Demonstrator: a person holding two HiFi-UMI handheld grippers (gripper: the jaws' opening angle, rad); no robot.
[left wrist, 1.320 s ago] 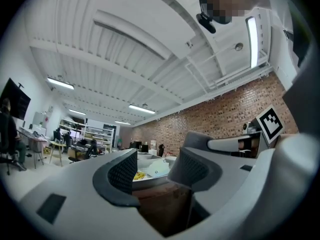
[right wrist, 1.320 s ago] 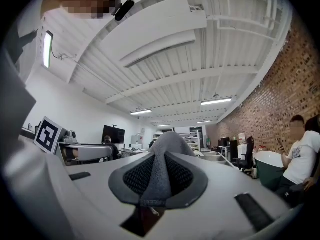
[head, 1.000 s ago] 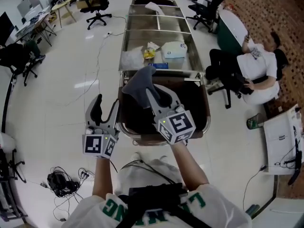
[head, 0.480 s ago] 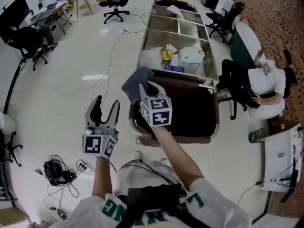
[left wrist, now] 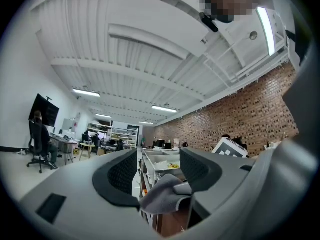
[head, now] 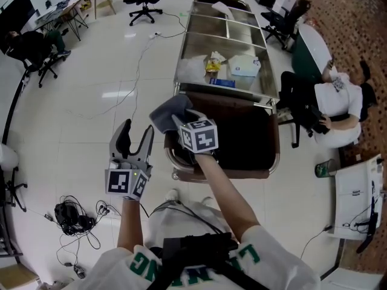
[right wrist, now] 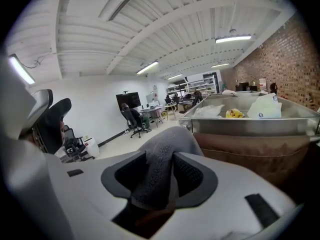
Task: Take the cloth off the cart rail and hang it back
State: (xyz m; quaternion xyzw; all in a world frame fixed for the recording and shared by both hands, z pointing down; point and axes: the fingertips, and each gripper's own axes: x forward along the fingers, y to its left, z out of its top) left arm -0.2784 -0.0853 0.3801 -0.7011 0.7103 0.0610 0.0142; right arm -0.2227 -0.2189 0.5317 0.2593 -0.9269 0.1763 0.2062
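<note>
The right gripper (head: 177,121) has come down and swung left, from above the middle of the brown bag (head: 248,138) to the bag's near left corner, and its jaws have just been opening with the grey cloth (head: 166,112) between them.

Nearest, the left gripper (head: 136,135) hangs over the bare floor just left of the cart (head: 266,71). Its jaws stand apart with nothing between them, and its own view looks through that gap (left wrist: 159,166) at the cloth (left wrist: 162,196) beyond. A tangle of black cables (head: 72,217) lies on the floor to its left.

Next, the right gripper points slightly downward at the corner of the cart rail (head: 242,175). In the right gripper view the jaws (right wrist: 160,169) are spread and the cloth (right wrist: 162,151) lies loosely in the gap, humping up past the tips, with part of each ribbed pad face showing beside it. Whether the cloth already touches the rail cannot be told.

Beyond the bag, the steel top of the cart carries a clear plastic bag (head: 190,68), a yellow packet (head: 213,62) and a white box (head: 245,66). A person (head: 338,95) sits to the cart's right, and office chairs (head: 145,5) stand farther off.
</note>
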